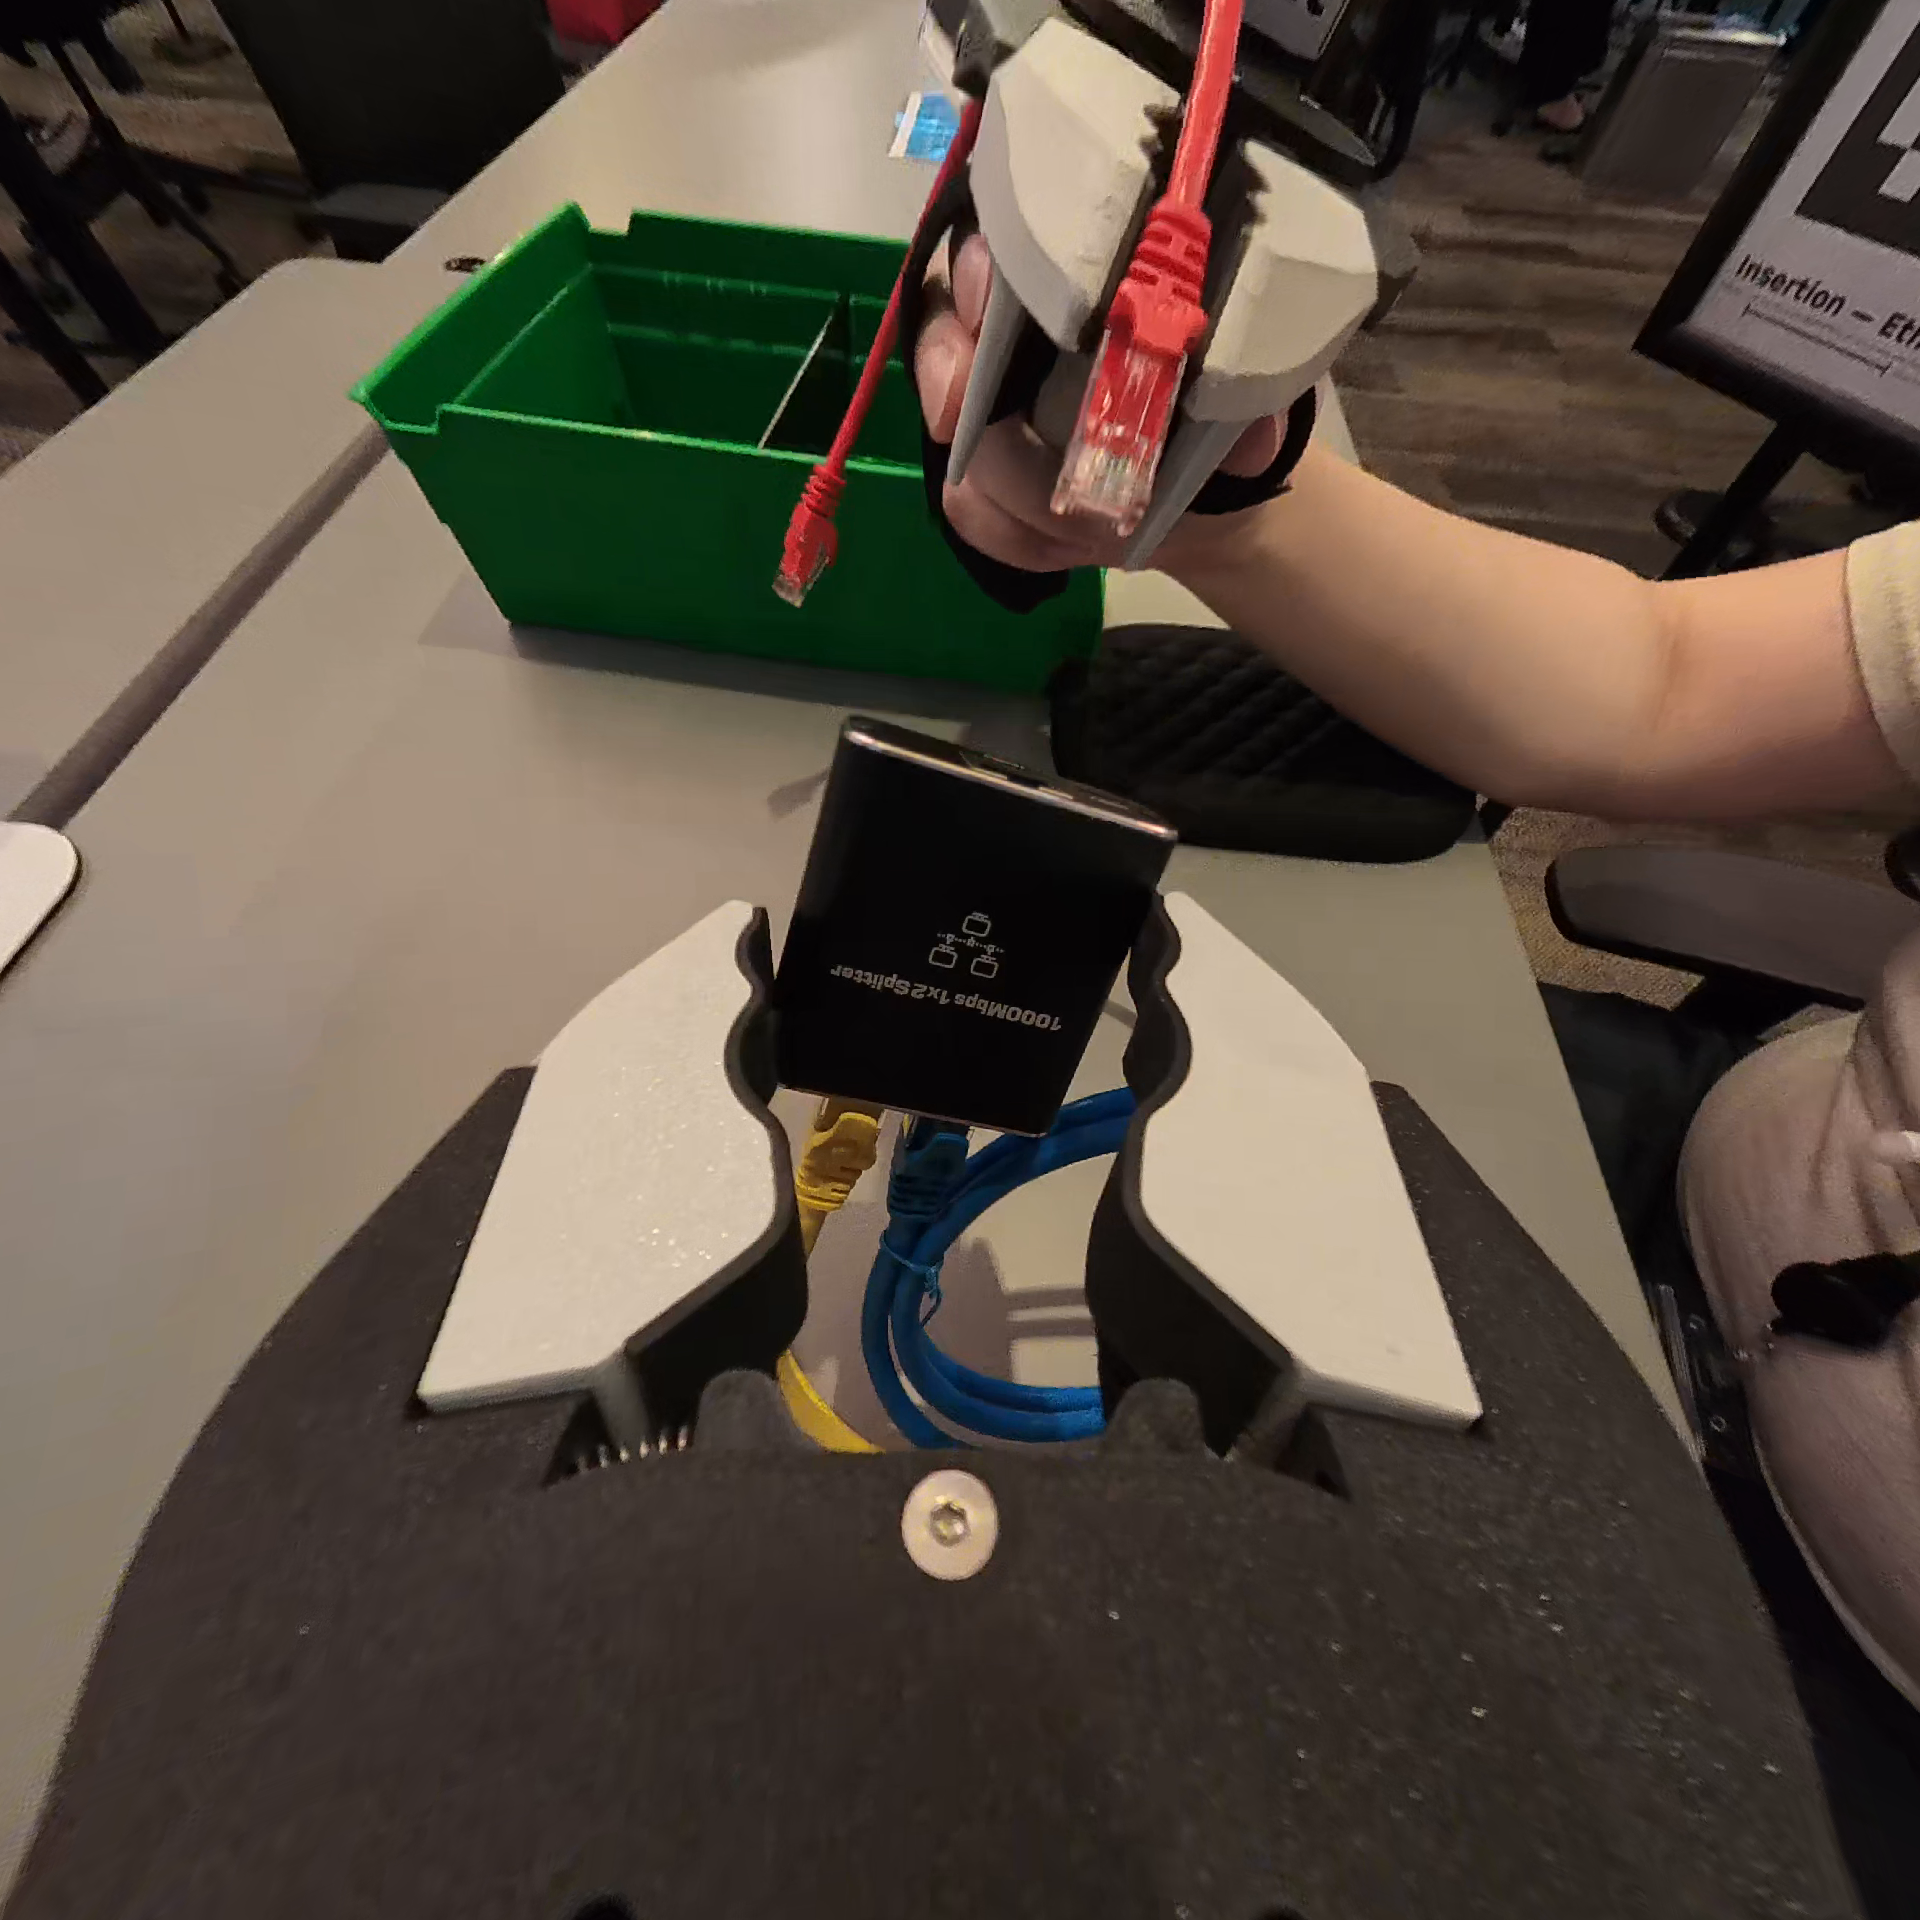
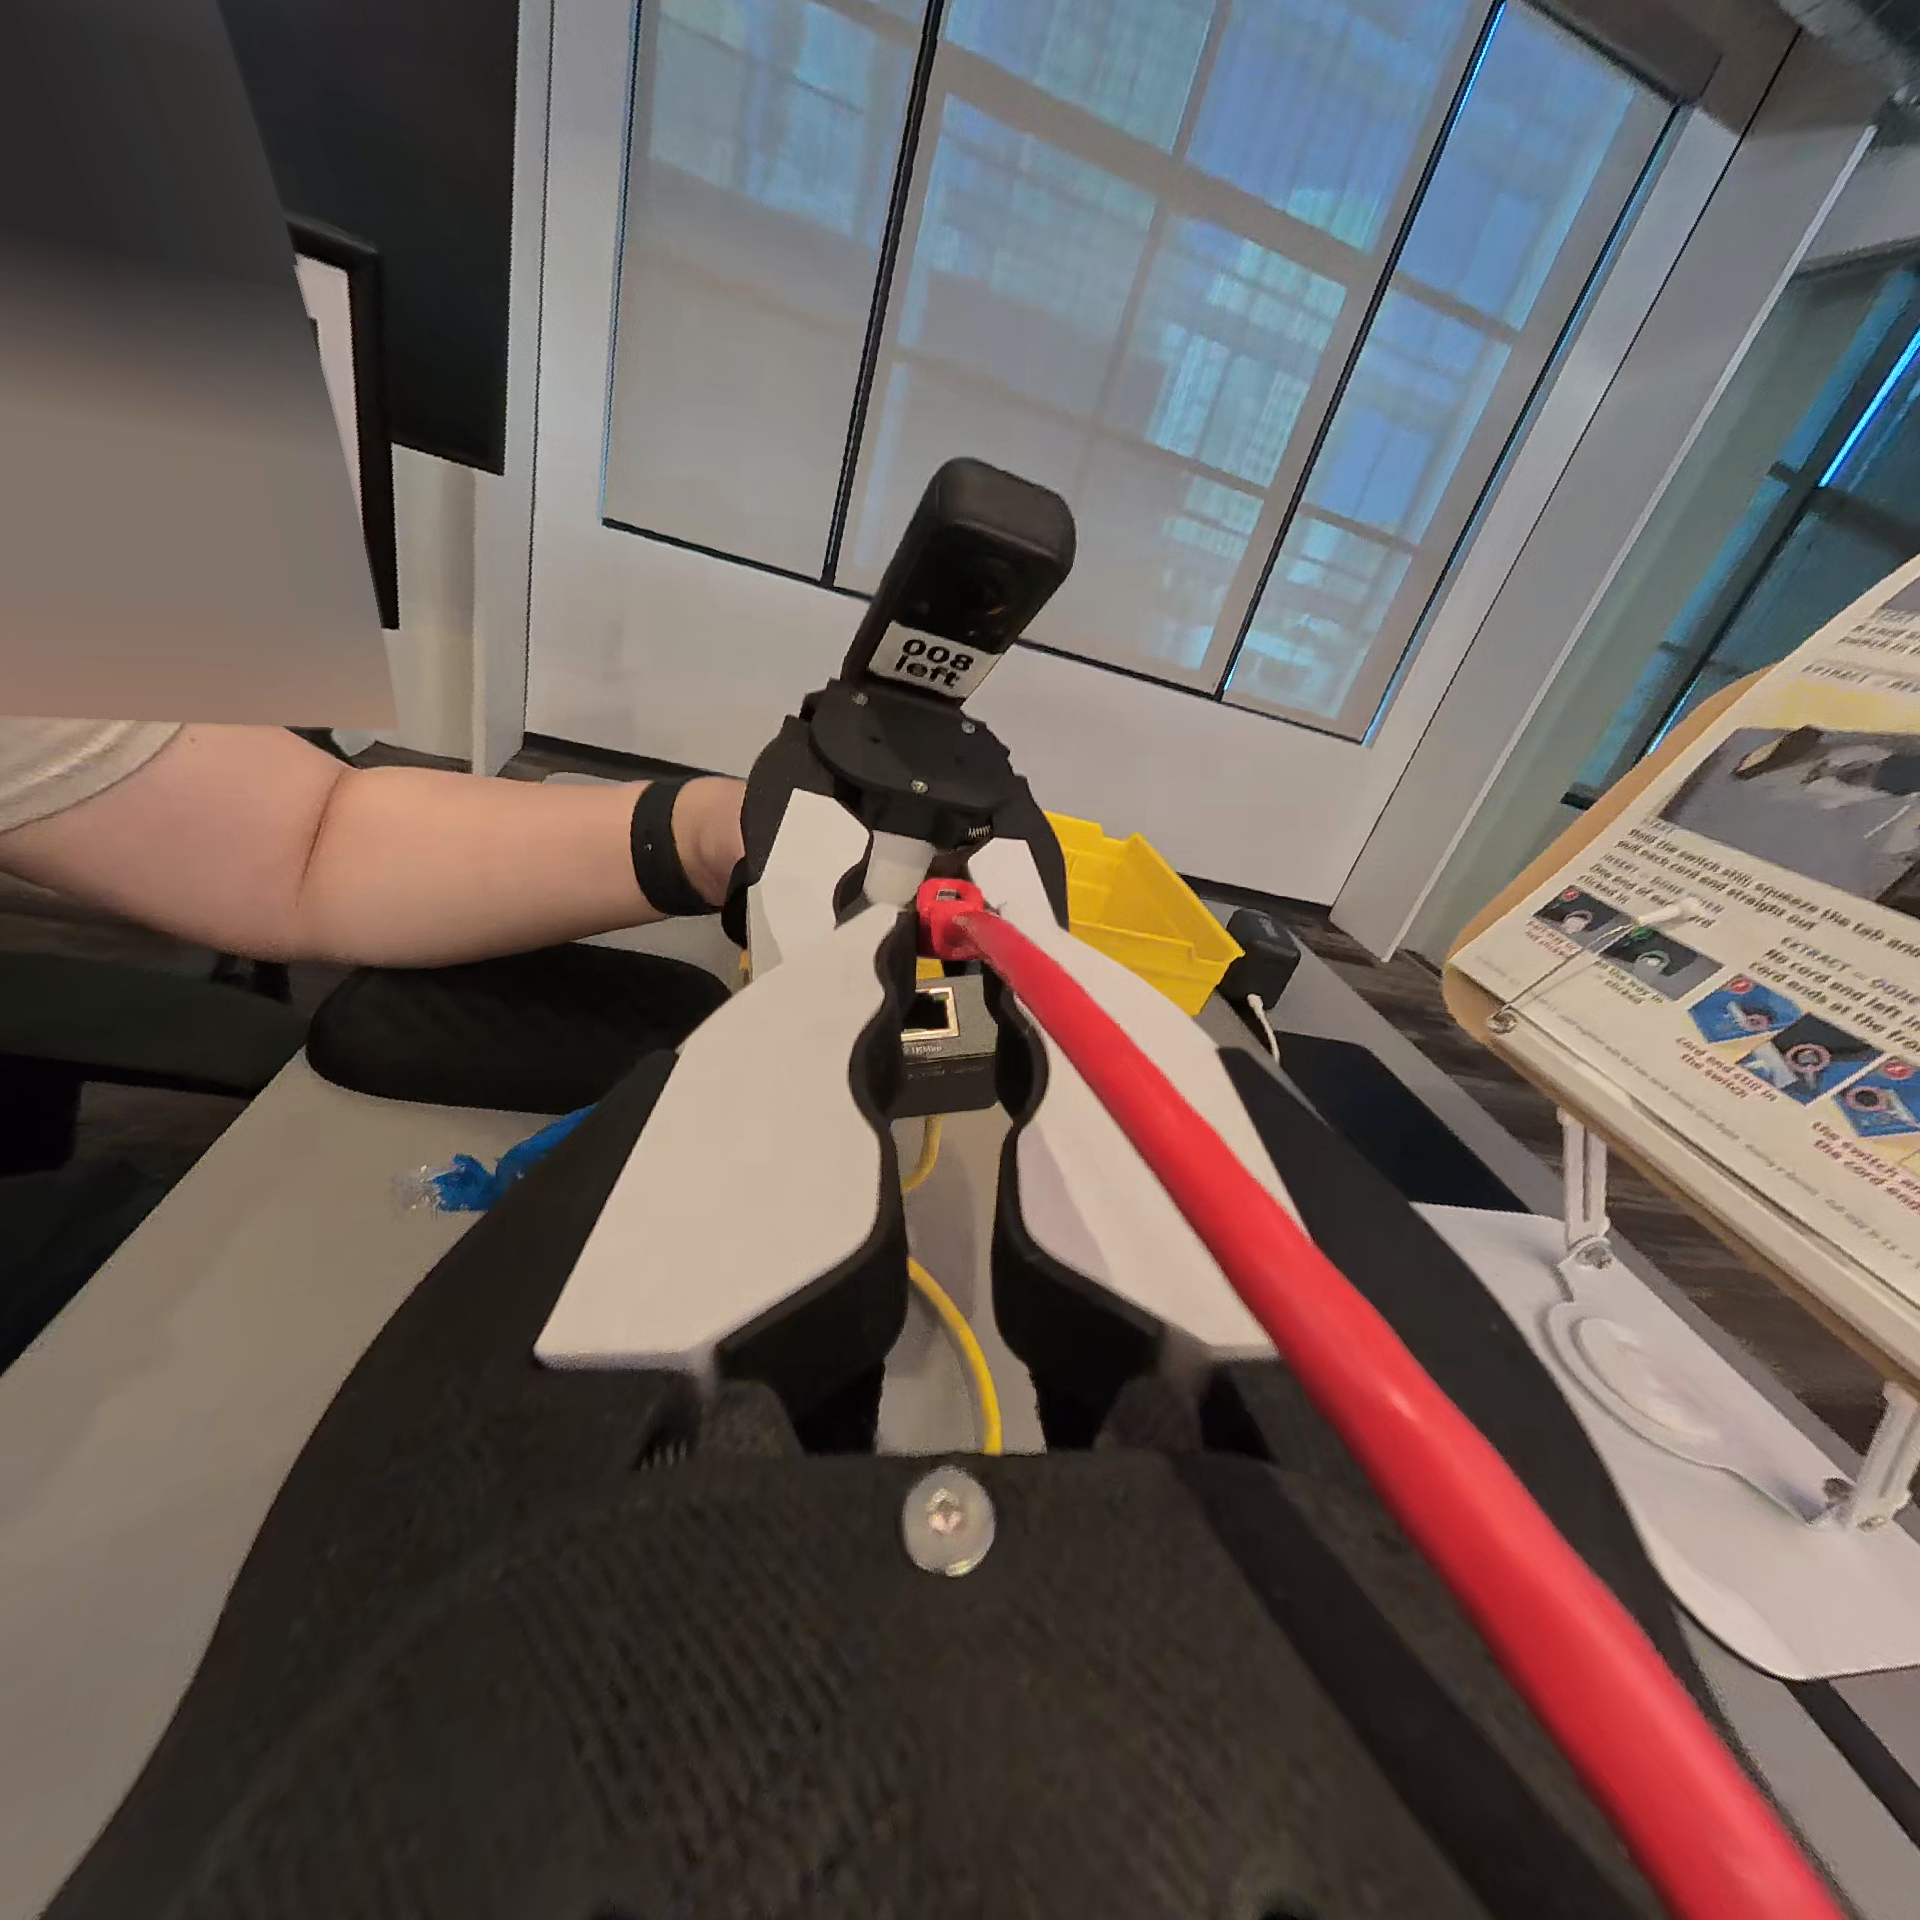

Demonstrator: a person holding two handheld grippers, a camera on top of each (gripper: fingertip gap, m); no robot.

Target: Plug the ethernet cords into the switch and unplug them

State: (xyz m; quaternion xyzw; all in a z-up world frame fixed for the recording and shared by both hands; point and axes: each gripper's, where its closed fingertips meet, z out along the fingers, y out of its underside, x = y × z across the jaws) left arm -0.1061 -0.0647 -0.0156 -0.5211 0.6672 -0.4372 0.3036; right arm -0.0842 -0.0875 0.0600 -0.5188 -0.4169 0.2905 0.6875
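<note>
My left gripper (image 1: 956,914) is shut on the black switch (image 1: 966,935) and holds it tilted above the grey table (image 1: 312,883). A yellow cord (image 1: 831,1153) and a blue cord (image 1: 966,1299) are plugged into the switch's near side. My right gripper (image 1: 1081,457) is shut on the red cord's plug (image 1: 1117,416), which hangs above and beyond the switch with its clear tip pointing down. In the right wrist view the plug (image 2: 940,920) sits between my fingertips, above the switch (image 2: 935,1049) and its open port (image 2: 930,1013). The red cord's other end (image 1: 805,551) dangles free.
A green divided bin (image 1: 644,436) stands on the table behind the switch. A yellow bin (image 2: 1143,925) sits behind the left gripper (image 2: 904,831). An instruction board on a stand (image 2: 1714,987) is at the right. A black padded armrest (image 1: 1247,748) lies by the table edge. Left tips to right tips: about 8 cm.
</note>
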